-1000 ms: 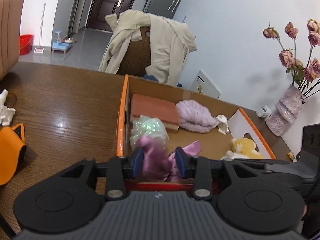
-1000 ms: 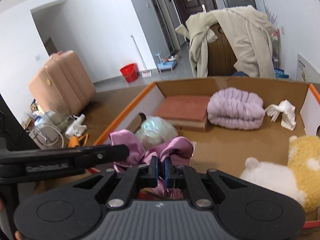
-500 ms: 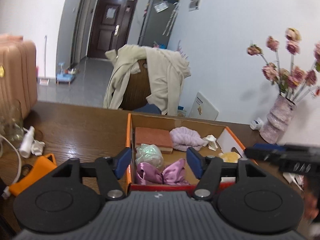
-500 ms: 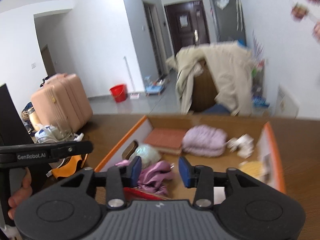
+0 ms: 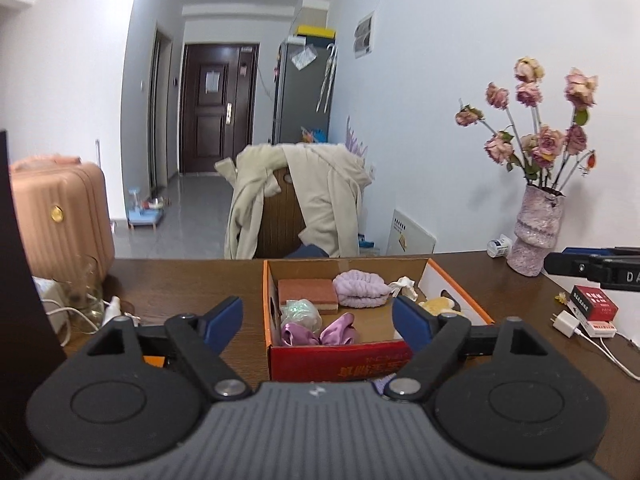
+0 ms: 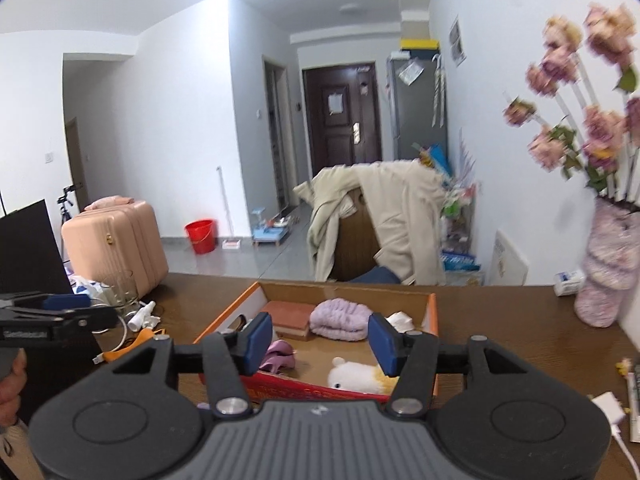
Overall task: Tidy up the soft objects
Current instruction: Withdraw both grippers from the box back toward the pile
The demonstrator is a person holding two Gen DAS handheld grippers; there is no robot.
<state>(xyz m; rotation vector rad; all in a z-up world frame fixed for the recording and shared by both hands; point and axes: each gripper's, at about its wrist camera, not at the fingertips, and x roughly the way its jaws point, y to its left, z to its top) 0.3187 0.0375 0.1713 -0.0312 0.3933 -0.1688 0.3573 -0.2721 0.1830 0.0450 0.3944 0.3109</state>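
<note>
The left hand-held gripper (image 5: 318, 320) has its blue pads spread wide and the jaws are opening, w/ nothing between them; it hangs above the near end of the cardboard box (image 5: 340, 354), pointing a bit downward. The right hand-held gripper (image 6: 320, 338) is also apart, jaws opening, nothing clamped, and it sits over the same box from the other side.

Seen past the left one, the purple satin cloth (image 5: 320, 332) lies loose in the box's near left corner, below and beyond the pads, touching neither. Just behind it is a pale green crinkly bundle (image 5: 301, 312), then a terracotta sponge block (image 5: 307, 294) against the far wall. Beside that block lies a lilac fuzzy roll (image 5: 360, 290), w/ a small white scrap (image 5: 403, 285) next to it. A yellow-and-white plush toy (image 6: 360, 376) lies at the near right end (in the right view it shows just below the right-side pad).

The box stands on a dark wooden surface (image 5: 180, 280). Left of it: a glass jar (image 5: 82, 292), white cable and a small white bottle, plus something orange. Right of it: a pink vase (image 5: 538, 228) of dried roses by the wall, a red-topped small box and a white charger.

Beyond the surface a chair (image 5: 280, 220) is draped w/ a cream coat; a peach suitcase (image 5: 60, 220) stands at left.
</note>
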